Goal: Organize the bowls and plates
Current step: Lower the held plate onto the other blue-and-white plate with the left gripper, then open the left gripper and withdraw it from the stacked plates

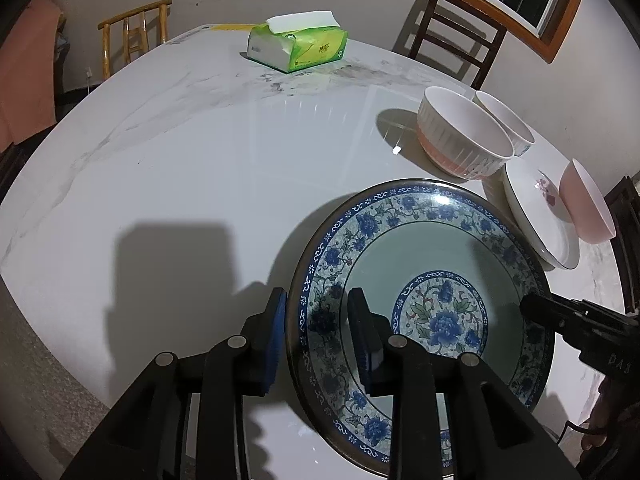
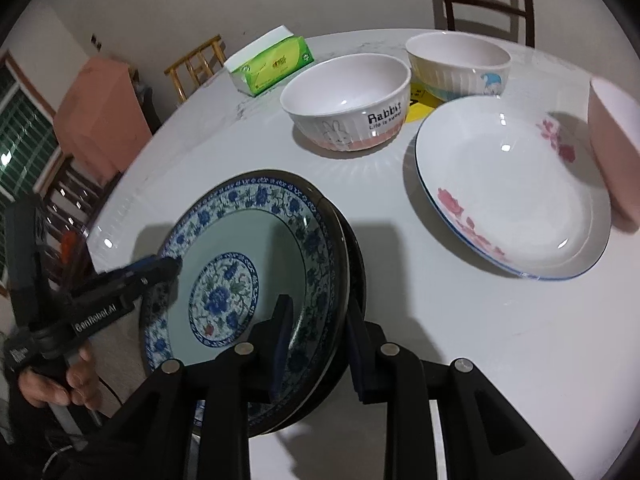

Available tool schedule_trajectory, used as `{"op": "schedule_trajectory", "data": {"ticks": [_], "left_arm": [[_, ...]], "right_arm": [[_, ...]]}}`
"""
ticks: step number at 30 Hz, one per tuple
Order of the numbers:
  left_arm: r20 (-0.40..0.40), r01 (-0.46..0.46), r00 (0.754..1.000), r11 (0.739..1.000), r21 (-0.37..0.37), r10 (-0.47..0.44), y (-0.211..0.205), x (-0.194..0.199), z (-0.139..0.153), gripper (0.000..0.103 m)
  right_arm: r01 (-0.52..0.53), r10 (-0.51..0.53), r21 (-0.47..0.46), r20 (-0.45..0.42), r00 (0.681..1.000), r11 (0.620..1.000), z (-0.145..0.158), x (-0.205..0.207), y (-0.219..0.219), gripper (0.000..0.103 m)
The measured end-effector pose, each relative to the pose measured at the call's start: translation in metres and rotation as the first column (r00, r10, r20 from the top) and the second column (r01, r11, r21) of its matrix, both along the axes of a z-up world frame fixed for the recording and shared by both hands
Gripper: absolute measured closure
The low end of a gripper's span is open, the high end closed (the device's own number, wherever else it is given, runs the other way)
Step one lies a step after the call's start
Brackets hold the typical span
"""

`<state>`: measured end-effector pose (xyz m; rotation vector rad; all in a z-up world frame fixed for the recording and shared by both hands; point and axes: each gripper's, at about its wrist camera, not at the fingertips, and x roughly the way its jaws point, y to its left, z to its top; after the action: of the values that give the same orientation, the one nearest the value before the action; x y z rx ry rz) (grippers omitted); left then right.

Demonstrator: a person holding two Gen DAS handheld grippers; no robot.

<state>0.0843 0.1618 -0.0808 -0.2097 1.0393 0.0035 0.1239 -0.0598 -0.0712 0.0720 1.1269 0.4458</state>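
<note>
A blue-and-white floral plate (image 1: pixel 424 248) (image 2: pixel 256 232) is held tilted just above the white table. My left gripper (image 1: pixel 320 328) straddles its left rim, one pad outside and one inside. My right gripper (image 2: pixel 318 340) straddles its opposite rim, and shows in the left wrist view (image 1: pixel 560 316). A white plate with pink flowers (image 2: pixel 508 184) (image 1: pixel 536 216) lies to the right. A rabbit bowl (image 2: pixel 348 100) (image 1: pixel 460 132), a second bowl (image 2: pixel 460 64) (image 1: pixel 508 120) and a pink bowl (image 2: pixel 612 140) (image 1: pixel 588 204) stand around it.
A green tissue pack (image 1: pixel 296 44) (image 2: pixel 268 64) lies at the far side of the round table (image 1: pixel 180 160). Wooden chairs (image 1: pixel 136 32) (image 1: pixel 456 36) stand behind it. A yellow sticker (image 2: pixel 418 108) lies between the bowls.
</note>
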Motion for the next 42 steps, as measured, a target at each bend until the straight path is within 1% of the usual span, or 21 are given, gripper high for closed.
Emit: {"op": "schedule_trajectory", "data": {"ticks": [8, 14, 20, 22, 23, 25, 27, 29, 31, 33, 38, 42], "left_arm": [[0.014, -0.008, 1.0, 1.0, 0.005, 0.008, -0.001, -0.002, 0.003, 0.075], [0.02, -0.007, 1.0, 1.0, 0.01, 0.006, -0.004, -0.003, 0.002, 0.07], [0.019, -0.006, 1.0, 1.0, 0.022, 0.006, -0.006, -0.004, 0.002, 0.067], [0.025, -0.022, 0.999, 0.999, 0.037, 0.021, -0.004, -0.006, 0.005, 0.062], [0.031, -0.029, 0.999, 0.998, 0.048, 0.028, -0.003, -0.006, 0.006, 0.061], [0.048, -0.051, 0.998, 0.996, 0.078, 0.048, -0.001, -0.008, 0.013, 0.06], [0.064, -0.072, 0.996, 0.993, 0.098, 0.066, 0.0, -0.009, 0.021, 0.055], [0.092, -0.089, 0.993, 0.987, 0.133, 0.077, -0.003, -0.013, 0.032, 0.053], [0.115, -0.097, 0.99, 0.983, 0.157, 0.079, -0.007, -0.015, 0.04, 0.043], [0.139, -0.095, 0.988, 0.98, 0.174, 0.071, -0.014, -0.019, 0.05, 0.039], [0.174, -0.085, 0.983, 0.976, 0.2, 0.05, -0.033, -0.025, 0.068, 0.037], [0.197, -0.061, 0.98, 0.977, 0.202, 0.021, -0.053, -0.031, 0.081, 0.035]], "right_arm": [[-0.017, 0.014, -0.081, -0.03, 0.999, 0.997, 0.004, 0.002, 0.009, 0.075], [0.001, -0.005, -0.121, -0.034, 0.999, 0.993, 0.008, 0.003, 0.005, 0.072], [0.028, -0.031, -0.081, -0.041, 0.999, 0.996, 0.009, 0.004, -0.005, 0.072], [0.041, -0.043, -0.048, -0.033, 0.999, 0.998, 0.012, 0.002, -0.013, 0.072], [0.046, -0.047, -0.044, -0.026, 0.999, 0.998, 0.013, 0.001, -0.014, 0.072], [0.061, -0.06, -0.037, 0.008, 0.998, 0.997, 0.017, -0.003, -0.019, 0.072], [0.071, -0.071, -0.027, 0.029, 0.997, 0.997, 0.021, -0.008, -0.027, 0.072], [0.085, -0.084, -0.009, 0.046, 0.995, 0.996, 0.023, -0.011, -0.035, 0.072], [0.098, -0.099, 0.005, 0.062, 0.993, 0.995, 0.028, -0.015, -0.043, 0.072], [0.118, -0.12, 0.029, 0.083, 0.989, 0.993, 0.032, -0.019, -0.053, 0.072], [0.15, -0.156, 0.059, 0.117, 0.981, 0.987, 0.044, -0.03, -0.077, 0.072], [0.181, -0.191, 0.077, 0.151, 0.97, 0.98, 0.055, -0.044, -0.1, 0.072]]}}
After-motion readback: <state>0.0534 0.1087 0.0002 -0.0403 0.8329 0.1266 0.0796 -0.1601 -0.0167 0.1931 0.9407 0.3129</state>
